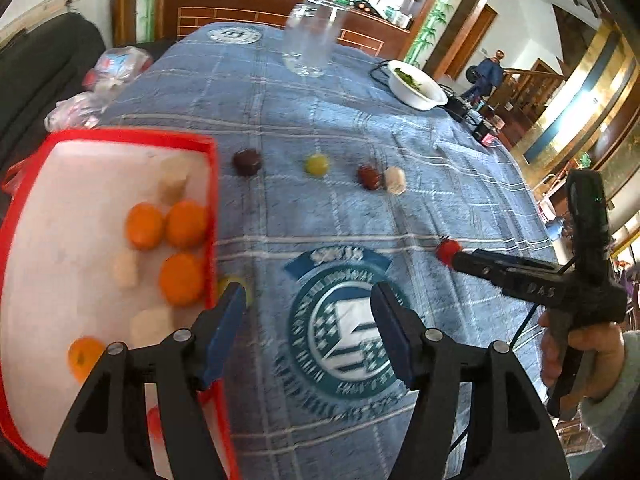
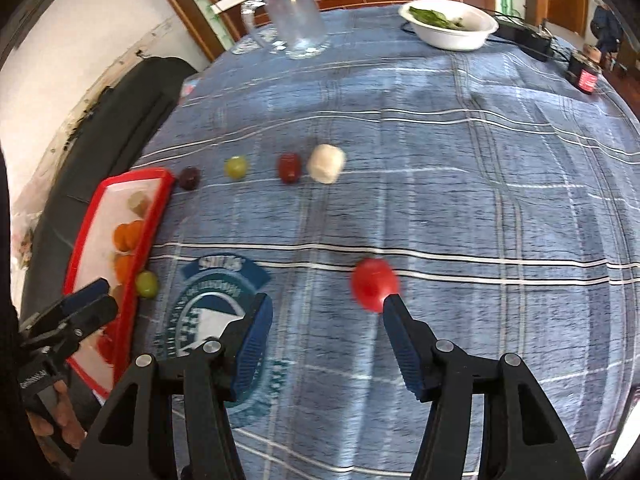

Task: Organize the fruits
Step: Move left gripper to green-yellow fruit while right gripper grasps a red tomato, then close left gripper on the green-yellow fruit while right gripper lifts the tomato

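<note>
Right wrist view: right gripper gaping wide, gripping nothing, right fingertip nudging red tomato; risking rolling it away across cloth.

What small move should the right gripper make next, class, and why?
Probably shift slightly right and forward so the red fruit sits between its jaws, then close. The right gripper is open, and the fruit lies off-centre by its right finger, loose on the blue cloth, outside the red tray.
</note>
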`<state>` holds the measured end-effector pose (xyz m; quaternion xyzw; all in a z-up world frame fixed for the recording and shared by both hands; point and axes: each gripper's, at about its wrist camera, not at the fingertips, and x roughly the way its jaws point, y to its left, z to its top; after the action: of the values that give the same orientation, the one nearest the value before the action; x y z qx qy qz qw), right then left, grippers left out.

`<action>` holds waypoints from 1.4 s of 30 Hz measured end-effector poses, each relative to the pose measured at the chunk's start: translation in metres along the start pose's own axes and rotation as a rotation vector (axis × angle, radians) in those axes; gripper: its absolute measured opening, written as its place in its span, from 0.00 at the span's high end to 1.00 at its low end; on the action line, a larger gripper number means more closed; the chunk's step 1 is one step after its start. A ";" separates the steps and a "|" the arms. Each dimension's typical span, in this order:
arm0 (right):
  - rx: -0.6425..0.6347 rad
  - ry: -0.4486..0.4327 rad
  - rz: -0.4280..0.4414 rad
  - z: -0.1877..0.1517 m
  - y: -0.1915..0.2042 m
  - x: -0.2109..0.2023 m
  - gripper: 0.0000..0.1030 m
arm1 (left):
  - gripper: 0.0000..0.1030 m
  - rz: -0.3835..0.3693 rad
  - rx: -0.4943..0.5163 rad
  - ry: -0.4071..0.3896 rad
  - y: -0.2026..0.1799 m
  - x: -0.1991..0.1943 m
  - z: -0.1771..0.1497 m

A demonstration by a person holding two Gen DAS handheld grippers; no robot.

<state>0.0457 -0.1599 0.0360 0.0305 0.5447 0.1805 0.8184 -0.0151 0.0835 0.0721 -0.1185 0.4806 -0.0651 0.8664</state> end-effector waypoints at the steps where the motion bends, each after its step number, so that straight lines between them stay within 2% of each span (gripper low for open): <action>1: -0.004 0.001 -0.010 0.002 -0.002 0.002 0.47 | 0.38 -0.002 0.006 0.000 -0.002 0.002 0.003; 8: -0.004 0.028 -0.065 0.011 -0.018 0.018 0.57 | 0.38 0.018 0.039 0.007 -0.013 0.025 0.040; 10: 0.003 0.034 -0.066 0.012 -0.020 0.021 0.58 | 0.38 0.053 0.022 0.029 -0.009 0.037 0.051; 14: 0.001 0.049 -0.063 0.014 -0.023 0.029 0.63 | 0.38 0.069 -0.002 0.058 -0.005 0.060 0.065; 17: -0.012 0.040 -0.055 0.014 -0.019 0.031 0.70 | 0.38 0.088 0.012 0.081 -0.007 0.077 0.073; 19: -0.025 0.034 -0.065 0.015 -0.016 0.033 0.70 | 0.38 0.097 0.023 0.089 -0.010 0.086 0.078; 23: -0.033 0.036 -0.072 0.017 -0.014 0.035 0.70 | 0.48 0.098 0.051 0.096 -0.020 0.103 0.088; 26: -0.035 0.043 -0.065 0.019 -0.014 0.036 0.70 | 0.50 0.115 0.072 0.092 -0.026 0.112 0.094; 28: -0.038 0.045 -0.063 0.019 -0.015 0.037 0.70 | 0.57 0.119 0.072 0.098 -0.027 0.118 0.098; 38: -0.046 0.056 -0.051 0.015 -0.012 0.043 0.67 | 0.59 0.176 0.076 0.139 -0.022 0.145 0.108; 40: -0.049 0.056 -0.052 0.015 -0.012 0.044 0.70 | 0.60 0.184 0.080 0.129 -0.022 0.146 0.107; 42: -0.046 0.056 -0.047 0.015 -0.013 0.044 0.71 | 0.73 0.199 0.097 0.123 -0.024 0.146 0.107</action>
<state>0.0779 -0.1553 0.0006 -0.0062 0.5637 0.1746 0.8073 0.1531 0.0428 0.0140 -0.0238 0.5386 -0.0091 0.8422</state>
